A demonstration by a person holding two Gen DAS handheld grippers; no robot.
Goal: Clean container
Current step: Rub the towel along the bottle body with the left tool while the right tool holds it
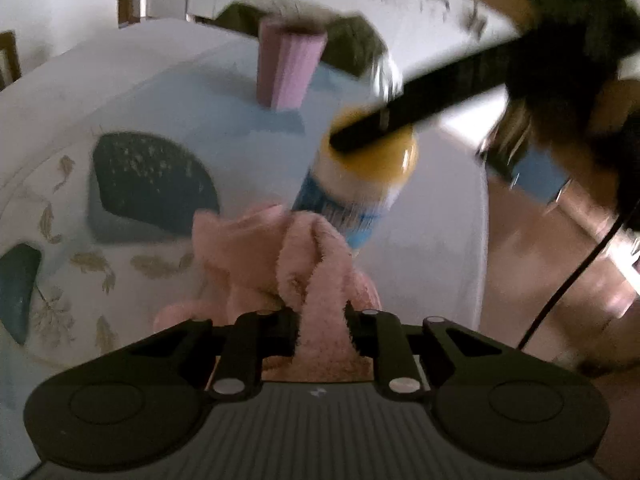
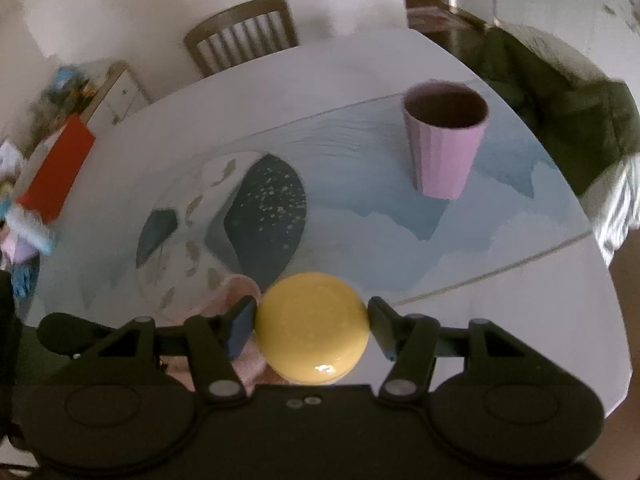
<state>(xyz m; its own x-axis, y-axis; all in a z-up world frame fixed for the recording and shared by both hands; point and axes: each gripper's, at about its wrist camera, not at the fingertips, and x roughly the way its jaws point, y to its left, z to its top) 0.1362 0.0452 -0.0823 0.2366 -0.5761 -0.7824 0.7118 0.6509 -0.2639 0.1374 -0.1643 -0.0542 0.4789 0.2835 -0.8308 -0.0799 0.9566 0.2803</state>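
A container with a yellow lid (image 1: 372,156) and a blue-and-white label hangs tilted above the table. My right gripper (image 2: 312,320) is shut on its yellow lid (image 2: 312,328), one pad on each side. In the left wrist view a black finger (image 1: 420,100) of that gripper crosses the lid. My left gripper (image 1: 320,314) is shut on a fluffy pink cloth (image 1: 280,260), which touches the container's lower body. A bit of the cloth (image 2: 240,292) shows left of the lid. The container's body is hidden in the right wrist view.
A ribbed pink cup (image 2: 444,144) stands upright on a blue patterned placemat (image 2: 360,208) on the white table (image 2: 500,320). A wooden chair (image 2: 240,36) stands at the far edge. A red box (image 2: 60,168) and clutter lie at the left. A black cable (image 1: 568,280) hangs at right.
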